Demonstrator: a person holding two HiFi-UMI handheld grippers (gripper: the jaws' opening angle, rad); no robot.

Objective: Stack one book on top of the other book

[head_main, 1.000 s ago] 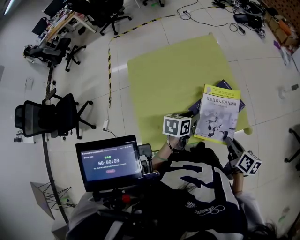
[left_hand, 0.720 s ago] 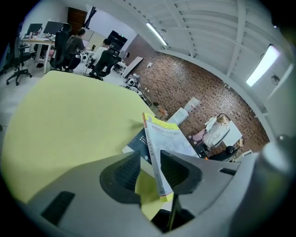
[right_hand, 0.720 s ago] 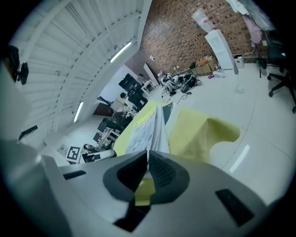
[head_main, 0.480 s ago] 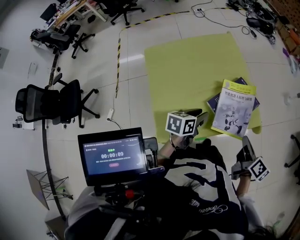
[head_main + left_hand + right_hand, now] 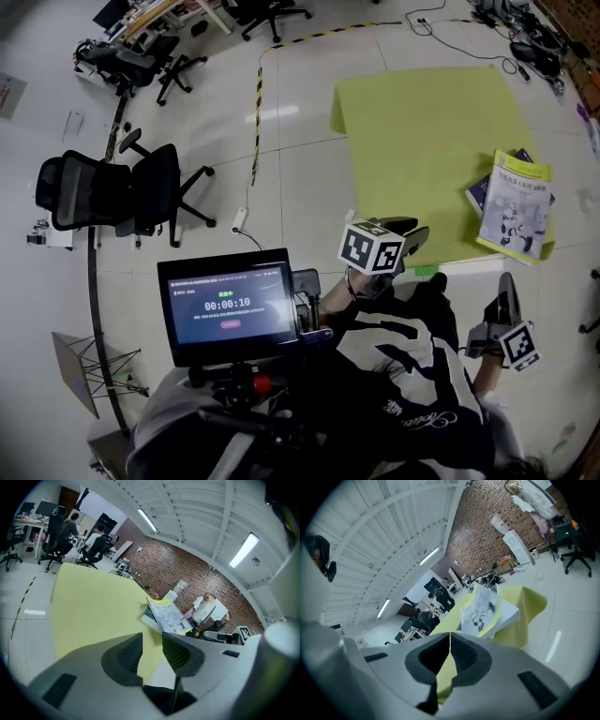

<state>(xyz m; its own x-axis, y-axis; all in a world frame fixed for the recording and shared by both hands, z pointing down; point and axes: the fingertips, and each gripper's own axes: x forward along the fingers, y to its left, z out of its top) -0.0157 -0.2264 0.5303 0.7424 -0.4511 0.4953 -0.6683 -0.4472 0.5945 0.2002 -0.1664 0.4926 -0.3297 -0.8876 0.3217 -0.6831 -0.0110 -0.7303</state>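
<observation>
A yellow-and-white book lies on top of a dark blue book at the right edge of a yellow-green mat on the floor. My left gripper is held close to my body, well left of the books, open with nothing between its jaws. The left gripper view shows the stacked book beyond the left gripper's gap. My right gripper is below the books, clear of them, and shut on nothing. In the right gripper view the top book lies ahead of the right gripper.
Black office chairs stand at the left. A screen is mounted at my chest. A yellow-black tape line runs along the floor left of the mat. Cables lie at the top right.
Both grippers have drawn back from the stacked books toward my body. The right gripper's jaws have closed. The books now sit farther right in the head view.
</observation>
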